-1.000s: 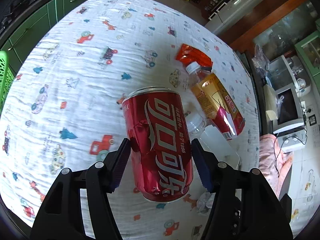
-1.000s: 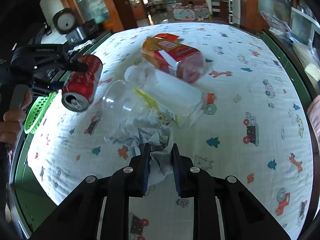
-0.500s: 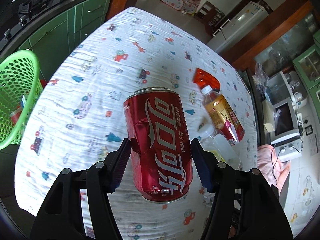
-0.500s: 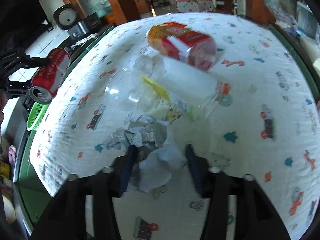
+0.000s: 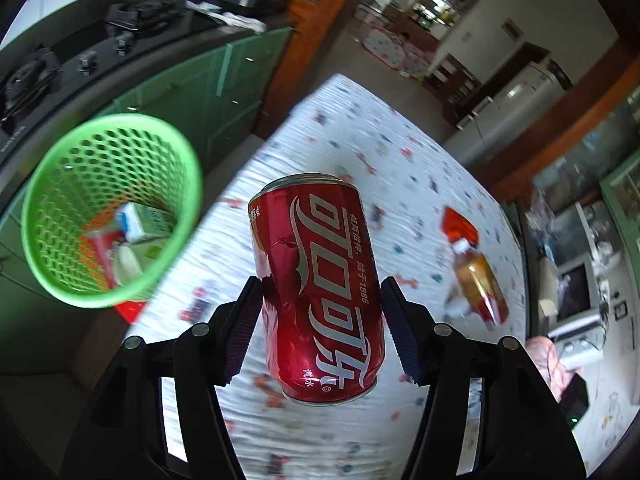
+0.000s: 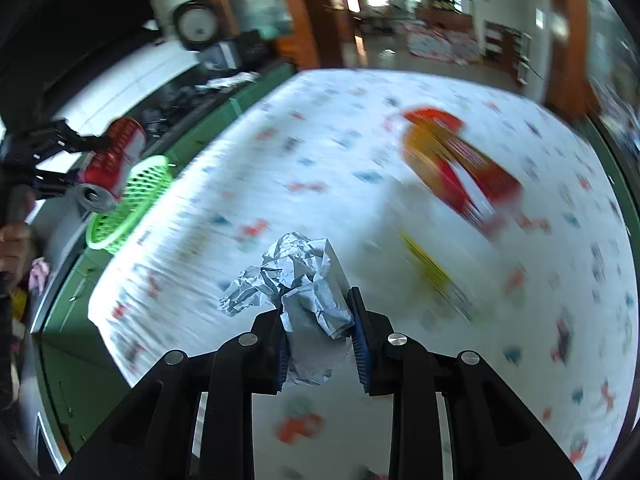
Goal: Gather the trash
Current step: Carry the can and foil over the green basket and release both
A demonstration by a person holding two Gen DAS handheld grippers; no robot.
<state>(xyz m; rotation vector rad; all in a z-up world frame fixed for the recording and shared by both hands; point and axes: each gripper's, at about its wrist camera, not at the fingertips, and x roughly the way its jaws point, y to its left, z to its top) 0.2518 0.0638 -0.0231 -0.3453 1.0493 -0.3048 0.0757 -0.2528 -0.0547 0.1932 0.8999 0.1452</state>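
My left gripper (image 5: 322, 312) is shut on a dented red cola can (image 5: 320, 280) and holds it in the air over the table's left edge; the can also shows in the right wrist view (image 6: 110, 162). A green mesh basket (image 5: 112, 208) with cartons inside stands below to the left, also seen in the right wrist view (image 6: 128, 204). My right gripper (image 6: 320, 336) is shut on a crumpled ball of white paper (image 6: 296, 292), lifted above the table.
The table has a white cloth printed with cars (image 5: 360, 152). An orange-labelled bottle (image 5: 476, 280) and a red wrapper (image 5: 460, 224) lie on it, blurred in the right wrist view (image 6: 456, 172). Green cabinets and a stove (image 5: 132, 40) stand left of the table.
My left gripper has carried the can left, off the table toward the basket. My right gripper opened, then shut on the paper ball and lifted it, swinging left.
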